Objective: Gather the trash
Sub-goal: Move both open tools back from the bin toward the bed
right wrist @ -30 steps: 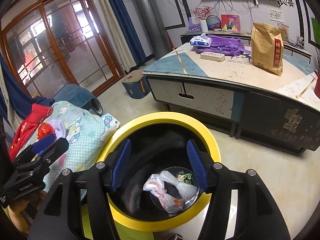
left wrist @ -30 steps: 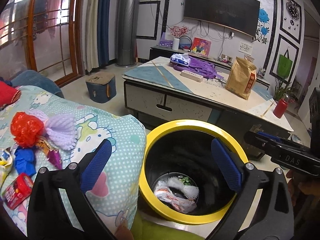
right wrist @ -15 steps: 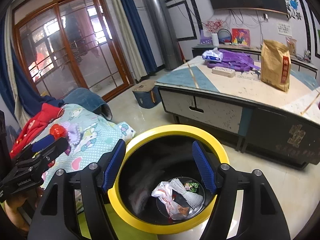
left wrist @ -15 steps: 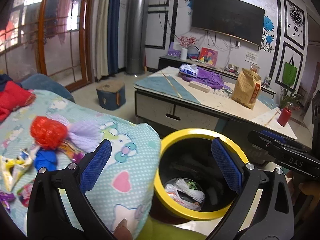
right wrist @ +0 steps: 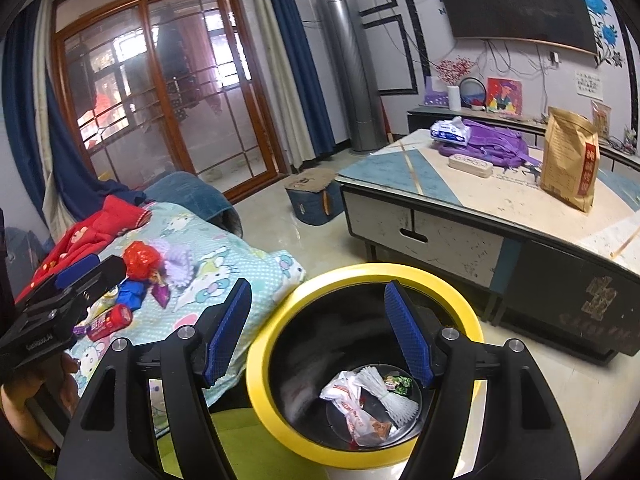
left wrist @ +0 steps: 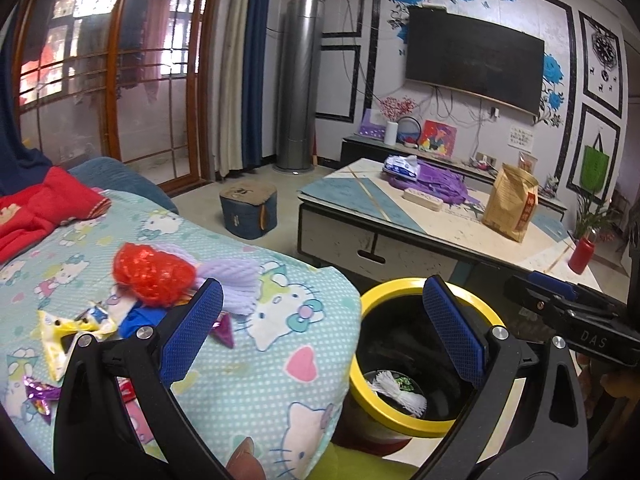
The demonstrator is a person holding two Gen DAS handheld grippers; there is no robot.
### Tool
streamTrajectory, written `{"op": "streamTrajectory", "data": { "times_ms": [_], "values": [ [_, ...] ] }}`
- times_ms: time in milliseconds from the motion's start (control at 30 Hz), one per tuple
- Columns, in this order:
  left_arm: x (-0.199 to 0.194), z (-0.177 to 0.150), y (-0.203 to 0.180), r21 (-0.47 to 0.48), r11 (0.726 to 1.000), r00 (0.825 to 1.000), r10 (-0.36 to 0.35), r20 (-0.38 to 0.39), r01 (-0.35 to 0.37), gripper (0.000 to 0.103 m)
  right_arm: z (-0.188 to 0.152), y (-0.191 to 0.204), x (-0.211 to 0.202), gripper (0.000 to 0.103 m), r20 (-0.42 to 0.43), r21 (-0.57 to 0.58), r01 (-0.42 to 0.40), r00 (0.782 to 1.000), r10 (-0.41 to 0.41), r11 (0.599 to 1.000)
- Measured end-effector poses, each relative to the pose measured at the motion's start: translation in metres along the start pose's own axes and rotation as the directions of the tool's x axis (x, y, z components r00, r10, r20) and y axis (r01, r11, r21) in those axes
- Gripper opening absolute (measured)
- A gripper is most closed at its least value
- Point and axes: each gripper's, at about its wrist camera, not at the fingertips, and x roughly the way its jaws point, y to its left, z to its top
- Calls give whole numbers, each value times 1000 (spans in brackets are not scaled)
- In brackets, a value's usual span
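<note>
A black bin with a yellow rim (right wrist: 360,270) stands on the floor beside a Hello Kitty blanket (left wrist: 288,360). A white foam net (right wrist: 384,396) and a crumpled wrapper (right wrist: 344,396) lie at the bottom of the bin. On the blanket lie a red crumpled bag (left wrist: 150,276), a purple foam net (left wrist: 240,280), a blue scrap (left wrist: 136,320), a yellow wrapper (left wrist: 56,332) and a red packet (right wrist: 110,322). My left gripper (left wrist: 320,292) is open and empty, straddling the blanket's edge and the bin's rim (left wrist: 384,286). My right gripper (right wrist: 317,286) hangs open and empty above the bin.
A low coffee table (left wrist: 400,236) behind the bin carries a brown paper bag (left wrist: 508,208), a purple bag (left wrist: 436,184) and a red bottle (left wrist: 580,256). A blue stool (left wrist: 248,212) stands on the tiled floor. A red garment (left wrist: 40,208) lies at the blanket's far end.
Both grippers have risen and tilted up from the bin, which now sits lower in both views. The left view has swung toward the blanket. The right jaws have widened slightly.
</note>
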Motion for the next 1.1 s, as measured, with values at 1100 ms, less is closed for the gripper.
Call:
{"op": "streamTrajectory", "data": {
  "times_ms": [1100],
  "values": [
    [-30,5,115,-217,963,983,173,54,-158,92,10,110,34,74,-64,-183,-164,986,154,969]
  ]
}}
